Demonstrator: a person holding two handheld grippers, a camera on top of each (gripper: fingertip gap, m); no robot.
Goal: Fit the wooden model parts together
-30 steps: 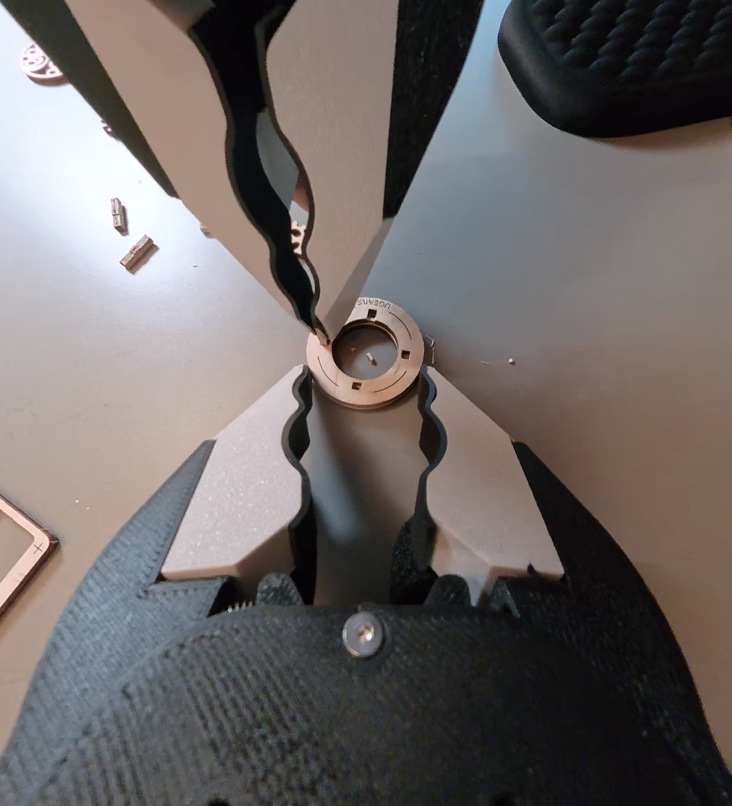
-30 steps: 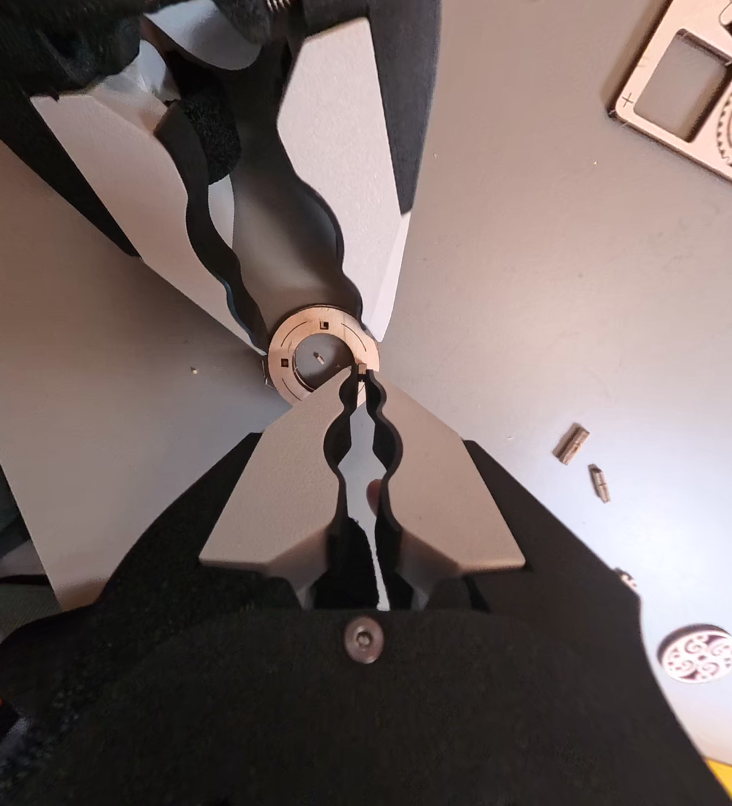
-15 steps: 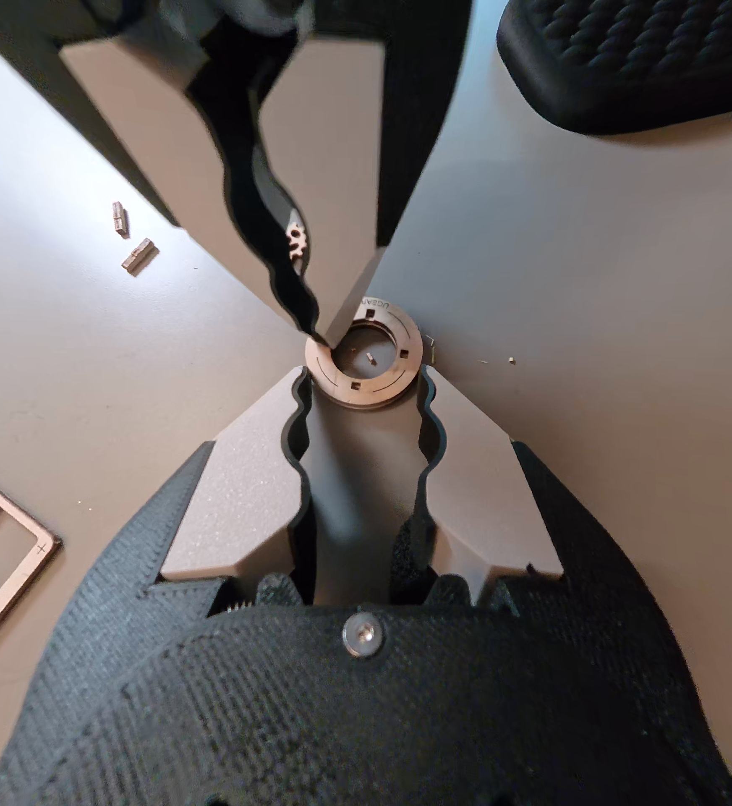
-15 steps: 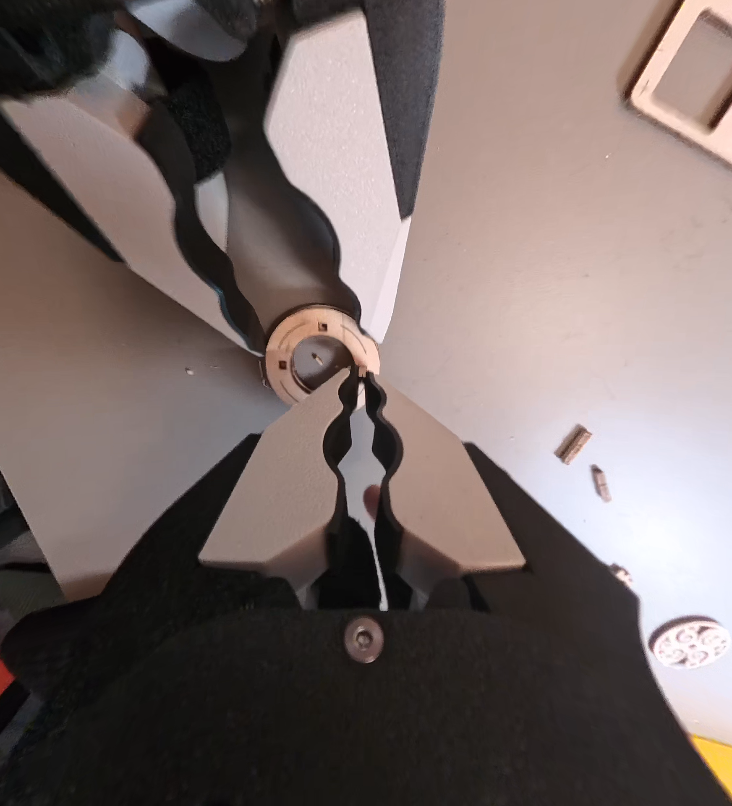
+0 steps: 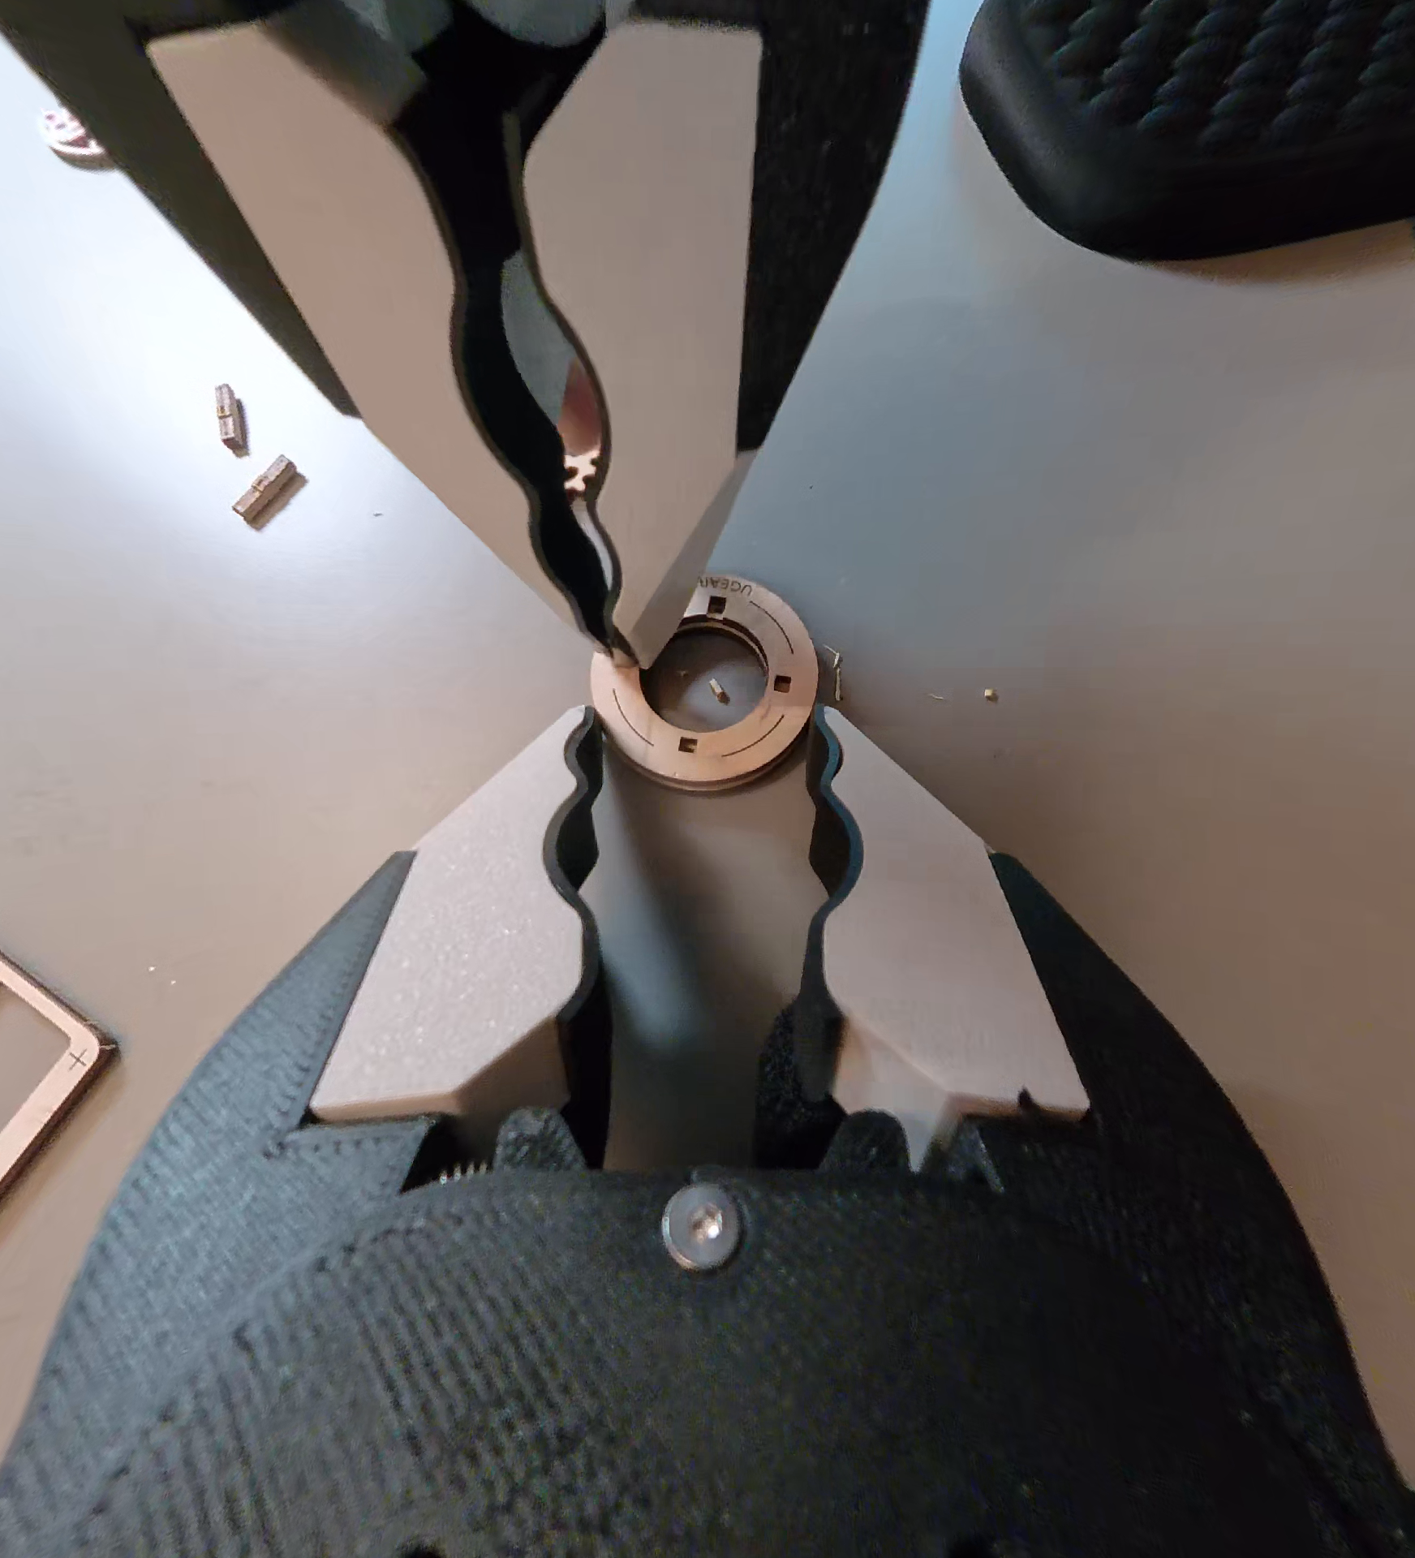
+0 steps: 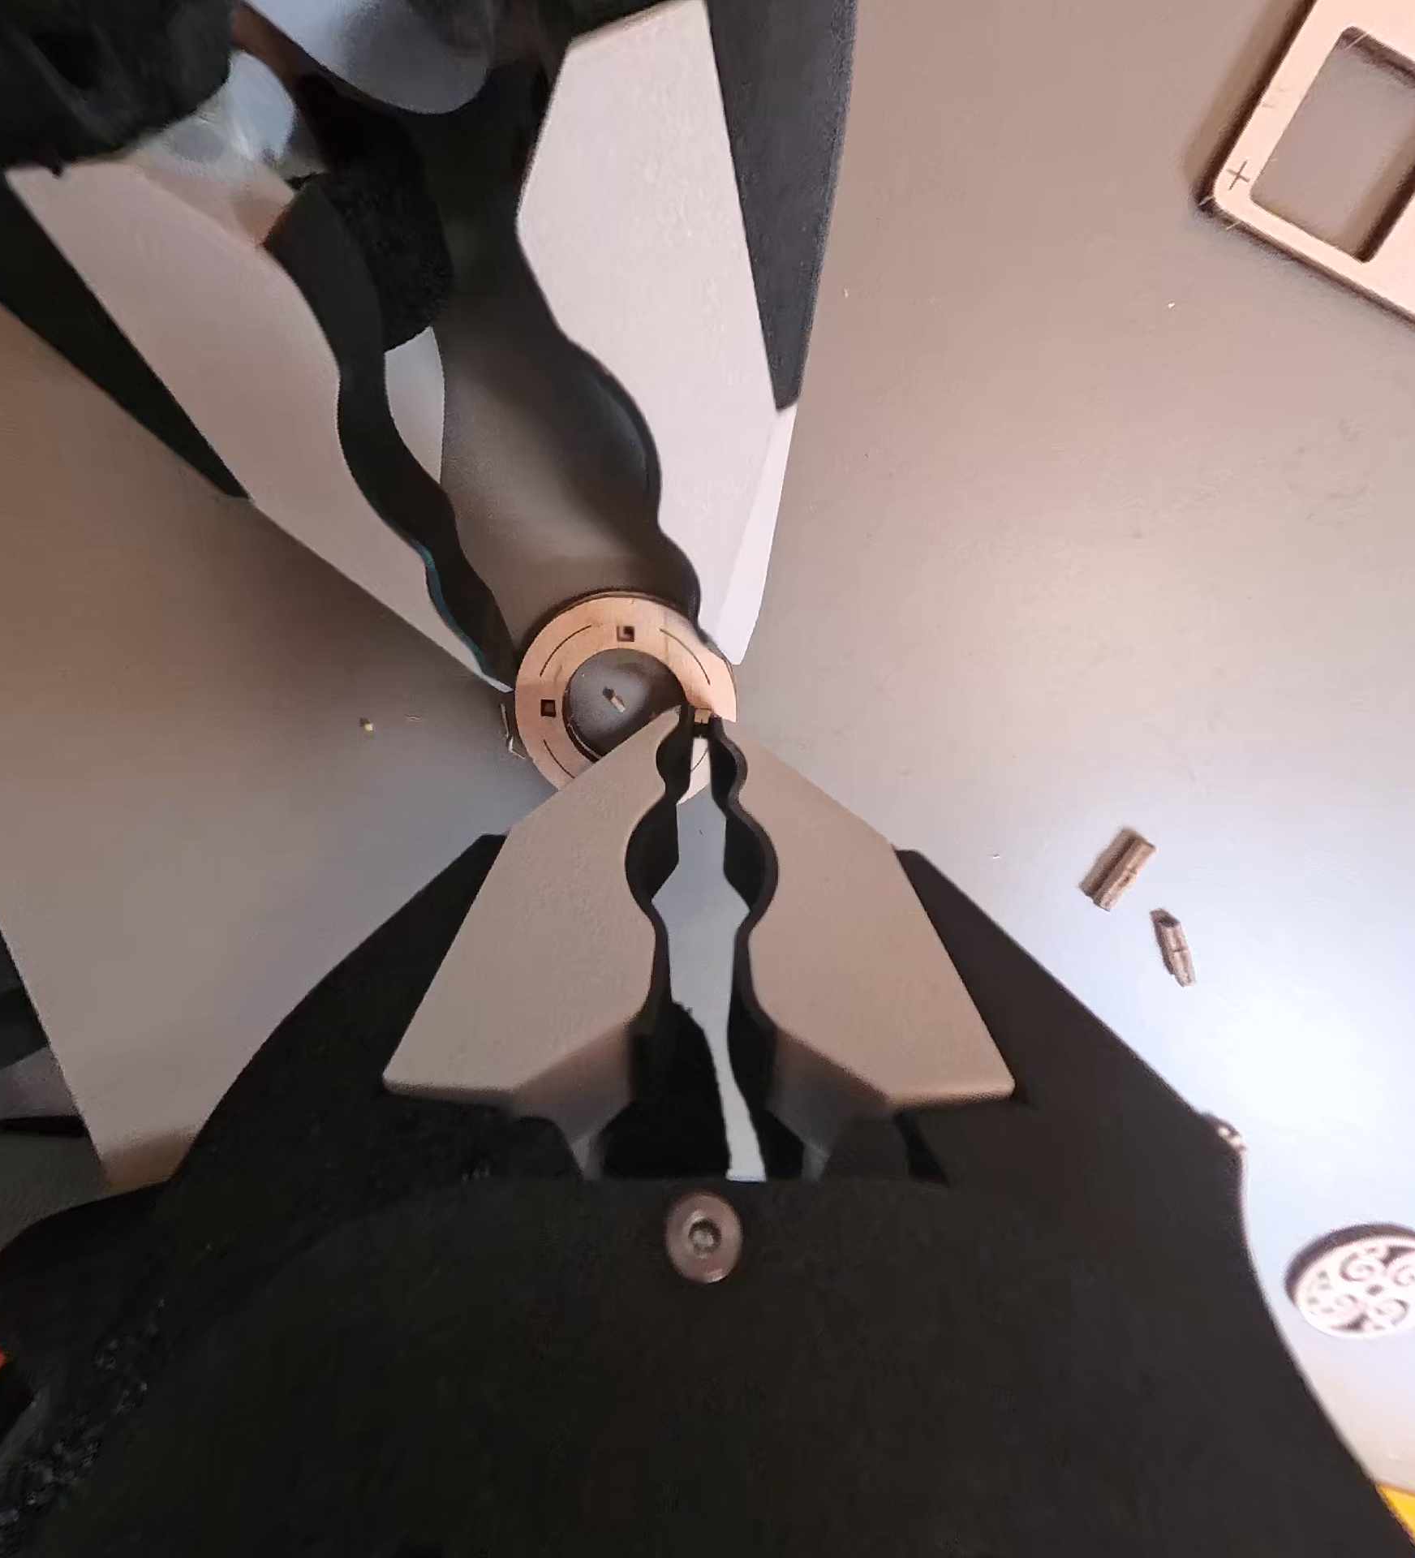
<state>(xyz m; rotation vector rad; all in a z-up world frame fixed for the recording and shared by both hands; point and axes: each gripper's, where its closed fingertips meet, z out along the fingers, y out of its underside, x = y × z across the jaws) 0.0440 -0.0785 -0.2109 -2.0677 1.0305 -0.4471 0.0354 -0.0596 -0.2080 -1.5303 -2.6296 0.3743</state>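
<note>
Matte grey tabletop (image 5: pixel 1109 590), smooth and lightly speckled, carries the work; a black woven-textured cushion (image 5: pixel 1244 110) overhangs its far edge in the left wrist view. At centre lies the wooden ring (image 5: pixel 702 684), a flat laser-cut plywood annulus with small square slots and engraved arcs, stacked on a second disc whose edge shows beneath it. The left gripper (image 5: pixel 702 725), with pale grey wedge-shaped fingers lined by wavy black pads, brackets the ring on both sides, its tips pressed to the rim. The right gripper (image 6: pixel 694 717) has its fingers drawn almost together, pinching a tiny wooden peg (image 6: pixel 700 715) at the ring's (image 6: pixel 625 698) top face, beside the inner hole; the same tips (image 5: pixel 621 653) meet the ring's rim in the left wrist view. A small splinter (image 5: pixel 719 690) rests inside the hole. Two short notched wooden pins (image 6: pixel 1115 868) lie well apart from the ring, near an ornate filigree wooden wheel (image 6: pixel 1372 1292). A plywood parts sheet (image 6: pixel 1353 143) with a rectangular cut-out sits at the table's corner.
</note>
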